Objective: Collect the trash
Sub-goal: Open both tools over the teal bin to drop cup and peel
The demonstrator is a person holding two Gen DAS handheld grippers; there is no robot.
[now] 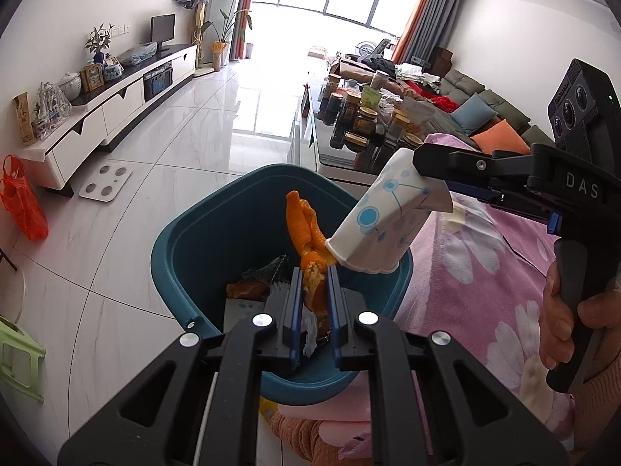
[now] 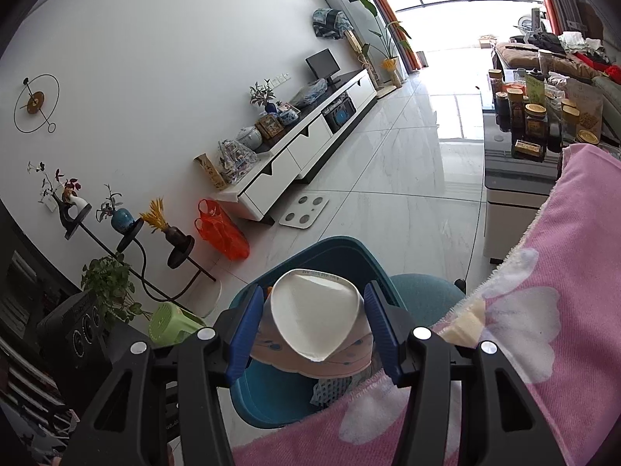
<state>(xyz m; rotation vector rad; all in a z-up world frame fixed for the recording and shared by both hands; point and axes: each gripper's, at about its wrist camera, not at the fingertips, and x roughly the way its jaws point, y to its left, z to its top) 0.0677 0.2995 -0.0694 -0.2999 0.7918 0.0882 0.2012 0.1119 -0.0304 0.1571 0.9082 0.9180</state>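
Living room, white tile floor; teal bin (image 1: pixel 194 240) beside pink blanket (image 1: pixel 485 272).
Left gripper (image 1: pixel 315 291) clamped on orange peel (image 1: pixel 306 229) above bin; right gripper (image 2: pixel 310 322) pinching crushed paper cup (image 2: pixel 314 318), apparently over the rim.

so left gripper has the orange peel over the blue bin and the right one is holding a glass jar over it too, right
Not quite: the right gripper holds a squashed paper cup, not a glass jar, as the right wrist view shows. The left gripper does hold the orange peel over the blue bin.
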